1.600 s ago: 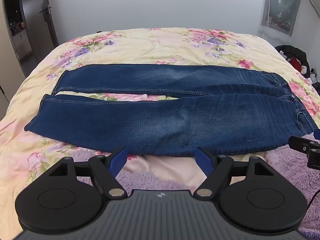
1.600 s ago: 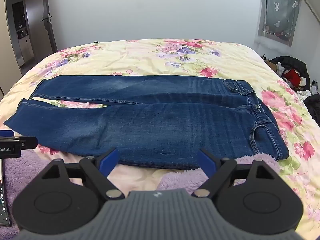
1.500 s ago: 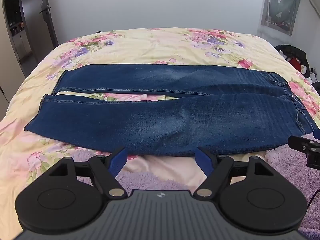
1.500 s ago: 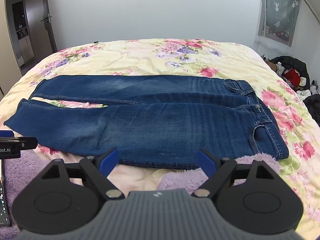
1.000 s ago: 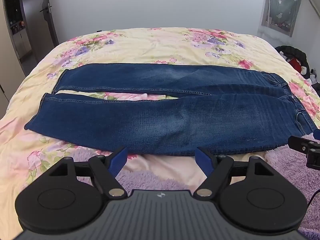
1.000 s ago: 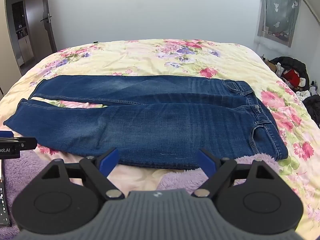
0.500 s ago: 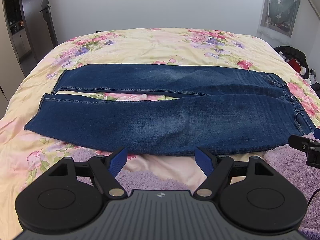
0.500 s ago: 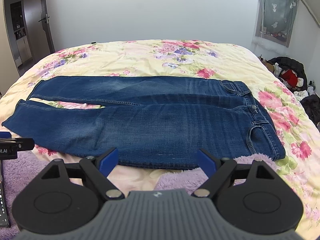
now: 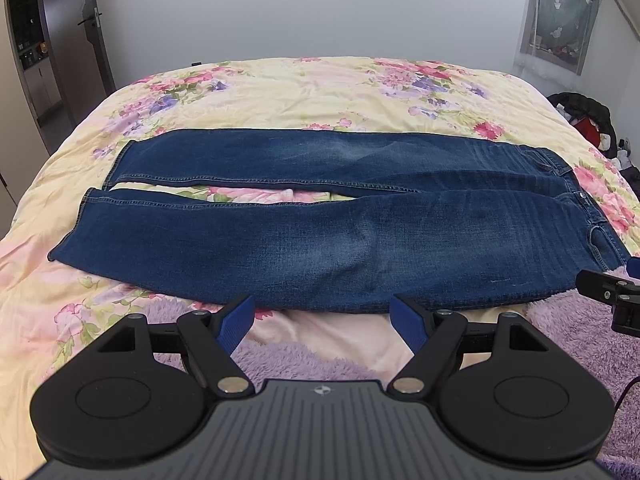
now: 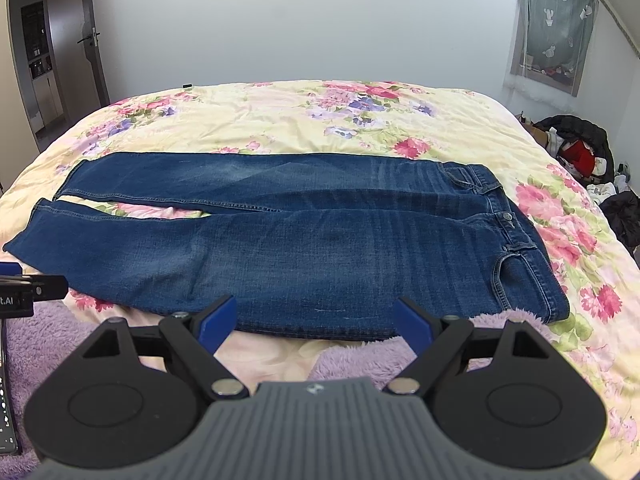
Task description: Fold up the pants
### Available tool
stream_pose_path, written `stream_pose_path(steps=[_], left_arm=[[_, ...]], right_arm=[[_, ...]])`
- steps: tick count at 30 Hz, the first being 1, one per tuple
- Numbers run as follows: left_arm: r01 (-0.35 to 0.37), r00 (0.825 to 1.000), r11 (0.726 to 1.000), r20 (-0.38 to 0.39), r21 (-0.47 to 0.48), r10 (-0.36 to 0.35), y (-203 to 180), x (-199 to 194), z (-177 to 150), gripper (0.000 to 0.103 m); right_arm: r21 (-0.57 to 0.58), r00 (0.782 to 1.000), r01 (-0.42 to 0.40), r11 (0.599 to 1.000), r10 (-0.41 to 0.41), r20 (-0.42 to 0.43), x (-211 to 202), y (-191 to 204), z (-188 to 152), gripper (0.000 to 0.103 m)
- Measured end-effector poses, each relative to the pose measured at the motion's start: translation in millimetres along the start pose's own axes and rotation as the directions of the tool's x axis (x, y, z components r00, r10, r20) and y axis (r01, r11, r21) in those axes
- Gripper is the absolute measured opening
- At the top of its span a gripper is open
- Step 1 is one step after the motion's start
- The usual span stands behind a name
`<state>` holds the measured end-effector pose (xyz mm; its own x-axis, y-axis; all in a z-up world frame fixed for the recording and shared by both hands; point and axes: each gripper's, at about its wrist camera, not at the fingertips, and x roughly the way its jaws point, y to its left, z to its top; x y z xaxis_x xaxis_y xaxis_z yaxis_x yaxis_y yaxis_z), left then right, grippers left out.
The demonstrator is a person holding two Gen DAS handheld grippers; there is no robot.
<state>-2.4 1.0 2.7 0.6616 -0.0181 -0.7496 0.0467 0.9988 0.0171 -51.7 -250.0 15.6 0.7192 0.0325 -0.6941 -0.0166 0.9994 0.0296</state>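
Observation:
Dark blue jeans [image 9: 320, 236] lie flat across the floral bedspread, legs to the left, waistband to the right; they also show in the right wrist view [image 10: 320, 248]. My left gripper [image 9: 325, 322] is open and empty, just short of the jeans' near edge around the knee. My right gripper [image 10: 316, 322] is open and empty, just short of the near edge around the thigh. Each gripper shows at the edge of the other's view: the right one [image 9: 608, 292] and the left one [image 10: 28, 288].
A fuzzy purple blanket [image 9: 304, 360] lies along the bed's near edge under both grippers. A pile of dark clothes [image 10: 580, 148] sits beside the bed at the right. A door [image 9: 92, 28] stands at the far left. The bedspread [image 9: 320, 92] stretches beyond the jeans.
The right gripper has risen or tilted slightly, so the jeans sit a bit lower in its view. The left gripper has barely moved. Both stay open.

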Motion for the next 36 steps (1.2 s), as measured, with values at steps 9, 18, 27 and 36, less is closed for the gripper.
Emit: stream_pose_path(steps=[9,18,27,36], left_arm=[[0.000,1.000,1.000,0.000,0.000,0.000,-0.2,0.0,-0.1,0.090],[0.000,1.000,1.000,0.000,0.002,0.000,-1.1,-0.1,-0.4,0.090],[0.012,1.000,1.000,-0.001,0.019,-0.012,-9.2,-0.8,-2.1,0.090],[0.023,1.000,0.999,-0.001,0.029,-0.023,-12.1,-2.5,-3.4,0.090]], right_arm=[[0.000,1.000,0.000,1.000,0.000,0.002,-1.2,0.6,-0.2,0.082],[0.001,1.000,-0.001,1.000,0.001,0.002,-2.3,1.8,-0.2,0.082],[-0.001,1.000,-0.006,1.000,0.006,0.002,-3.3,2.8,0.6,0.082],[-0.005,1.000,-0.012,1.000,0.012,0.002,-4.8,6.4,1.1,0.082]])
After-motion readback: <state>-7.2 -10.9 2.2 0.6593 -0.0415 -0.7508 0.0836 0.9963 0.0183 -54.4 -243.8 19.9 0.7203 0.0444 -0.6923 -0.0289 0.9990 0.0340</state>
